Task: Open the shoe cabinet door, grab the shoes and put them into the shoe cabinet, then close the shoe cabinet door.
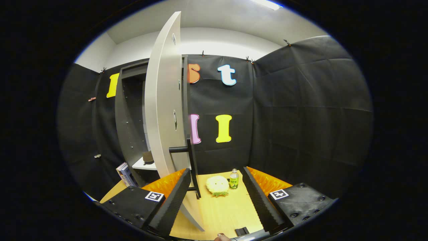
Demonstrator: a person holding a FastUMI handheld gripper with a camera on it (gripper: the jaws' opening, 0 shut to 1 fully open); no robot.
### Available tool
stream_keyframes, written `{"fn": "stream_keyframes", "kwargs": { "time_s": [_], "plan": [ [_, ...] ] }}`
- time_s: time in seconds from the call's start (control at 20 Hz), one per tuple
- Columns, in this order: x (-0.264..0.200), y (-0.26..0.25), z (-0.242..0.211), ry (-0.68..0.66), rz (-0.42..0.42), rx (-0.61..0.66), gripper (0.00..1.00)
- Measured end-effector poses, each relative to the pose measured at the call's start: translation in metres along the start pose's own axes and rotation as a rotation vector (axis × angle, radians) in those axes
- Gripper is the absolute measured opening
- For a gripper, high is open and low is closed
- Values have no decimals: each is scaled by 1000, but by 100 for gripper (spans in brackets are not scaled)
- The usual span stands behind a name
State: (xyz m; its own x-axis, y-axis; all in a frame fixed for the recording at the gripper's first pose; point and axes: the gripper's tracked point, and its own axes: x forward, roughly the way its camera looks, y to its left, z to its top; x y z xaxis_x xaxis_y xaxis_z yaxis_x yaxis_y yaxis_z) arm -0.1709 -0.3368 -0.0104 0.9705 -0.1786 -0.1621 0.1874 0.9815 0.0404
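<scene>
Your gripper (pixel 217 197) is showing black fingers with ribbed pads (pixel 259 197), bright orange panels behind them, and a black-and-white square marker on each black mount. The shoe cabinet door (pixel 164 110) at your eleven o'clock is presenting a pale grey face, crossed by a black bar handle (pixel 191 160). The shoe cabinet (pixel 128 110) behind it is showing a dark grey frame and a white shelf carrying something brown (pixel 147 156). The table (pixel 227 211) is glowing light yellow wood. At twelve o'clock, a pale yellow round object (pixel 217 185) with green edging is sitting beside a clear bottle (pixel 234 179) wearing a green label and white cap. Blue-and-white books (pixel 125 174) are leaning at ten o'clock.
</scene>
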Motion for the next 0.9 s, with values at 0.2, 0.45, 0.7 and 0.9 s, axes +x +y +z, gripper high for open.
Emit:
{"fn": "stream_keyframes", "kwargs": {
  "time_s": [0.2, 0.45, 0.7, 0.9],
  "plan": [
    [5, 8, -2, 16, 27, 24, 98],
    [0, 49, -7, 18, 73, 22, 98],
    [0, 109, -15, 22, 130, 33, 98],
    [8, 161, -19, 18, 169, 17, 98]
  ]
}}
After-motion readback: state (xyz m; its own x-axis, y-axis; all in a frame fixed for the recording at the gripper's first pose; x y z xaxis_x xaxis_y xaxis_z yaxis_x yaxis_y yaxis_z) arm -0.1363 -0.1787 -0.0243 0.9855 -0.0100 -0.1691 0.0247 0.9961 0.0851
